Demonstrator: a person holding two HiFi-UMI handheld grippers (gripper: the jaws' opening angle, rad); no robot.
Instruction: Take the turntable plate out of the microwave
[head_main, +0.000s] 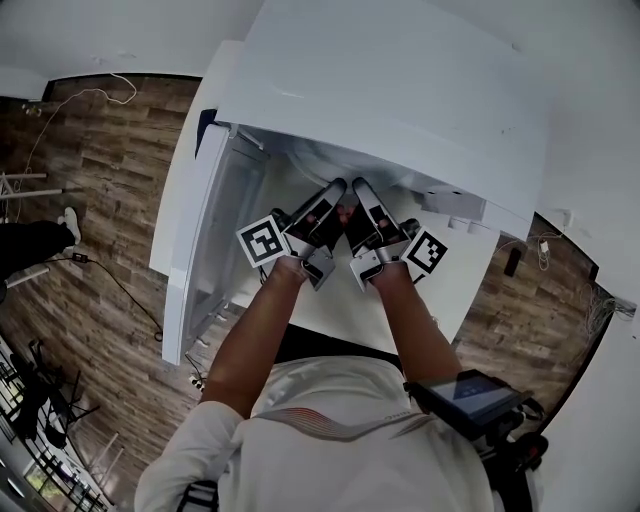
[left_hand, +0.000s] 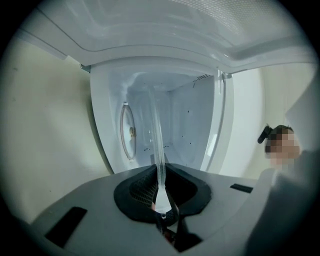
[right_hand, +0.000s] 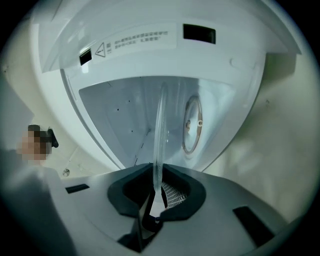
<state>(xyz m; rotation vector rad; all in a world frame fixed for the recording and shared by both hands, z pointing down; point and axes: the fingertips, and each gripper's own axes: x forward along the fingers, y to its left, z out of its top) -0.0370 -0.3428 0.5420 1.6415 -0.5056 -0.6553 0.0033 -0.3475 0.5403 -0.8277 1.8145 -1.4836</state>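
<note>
The clear glass turntable plate (left_hand: 156, 140) shows edge-on in the left gripper view, running from the jaws into the white microwave cavity. My left gripper (left_hand: 161, 197) is shut on its rim. In the right gripper view the same plate (right_hand: 160, 135) also shows edge-on, with my right gripper (right_hand: 156, 197) shut on its rim. In the head view both grippers, left (head_main: 335, 192) and right (head_main: 358, 190), reach side by side into the open microwave (head_main: 400, 90). The roller ring (left_hand: 127, 131) lies on the cavity floor, apart from the plate, and it shows as the roller ring (right_hand: 192, 125) in the right gripper view too.
The microwave door (head_main: 200, 250) hangs open at the left of my arms. The microwave stands on a white counter (head_main: 470, 280) above a wooden floor (head_main: 110, 180). A dark device (head_main: 470, 395) sits at the person's chest. Cables run over the floor at the left.
</note>
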